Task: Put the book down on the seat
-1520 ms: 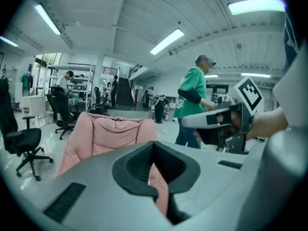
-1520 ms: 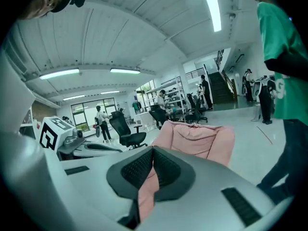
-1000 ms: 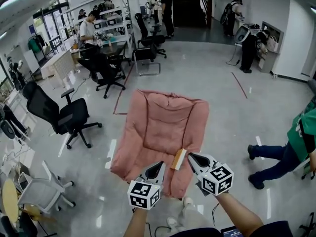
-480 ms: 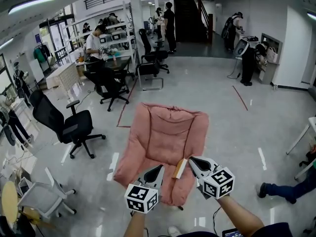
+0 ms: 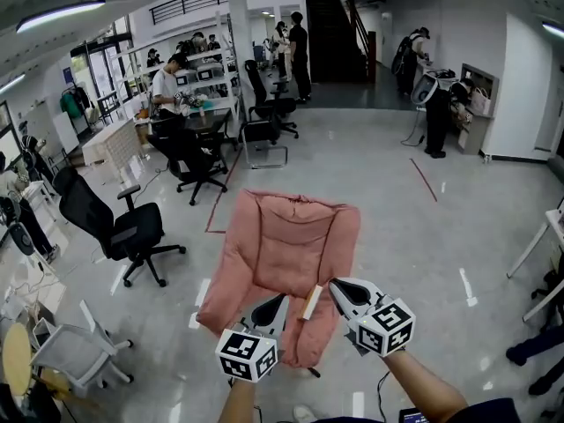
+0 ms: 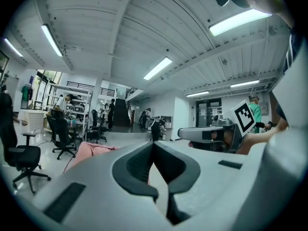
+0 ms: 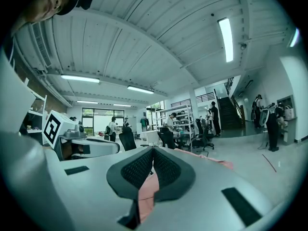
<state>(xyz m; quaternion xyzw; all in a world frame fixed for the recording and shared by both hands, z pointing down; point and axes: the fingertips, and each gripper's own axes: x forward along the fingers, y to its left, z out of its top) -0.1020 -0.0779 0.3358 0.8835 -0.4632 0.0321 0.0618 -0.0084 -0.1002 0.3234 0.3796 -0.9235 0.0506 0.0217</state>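
Note:
A pink cushioned seat lies on the shiny floor in the head view. A thin book with an orange cover and white page edge rests on its front part. My left gripper hovers just left of the book, jaws shut and empty. My right gripper hovers just right of it, jaws also shut with nothing between them. Neither touches the book. The left gripper view shows the seat and the right gripper. The right gripper view shows the seat and the left gripper. The book is hidden in both.
A black office chair stands left of the seat and a white chair at the lower left. Desks, more chairs and several people fill the back. A person's feet and a white table leg are at the right edge.
Both grippers have lifted a little, still shut, on either side of the book, which stays on the seat. The person in green at the right has moved almost out of view.

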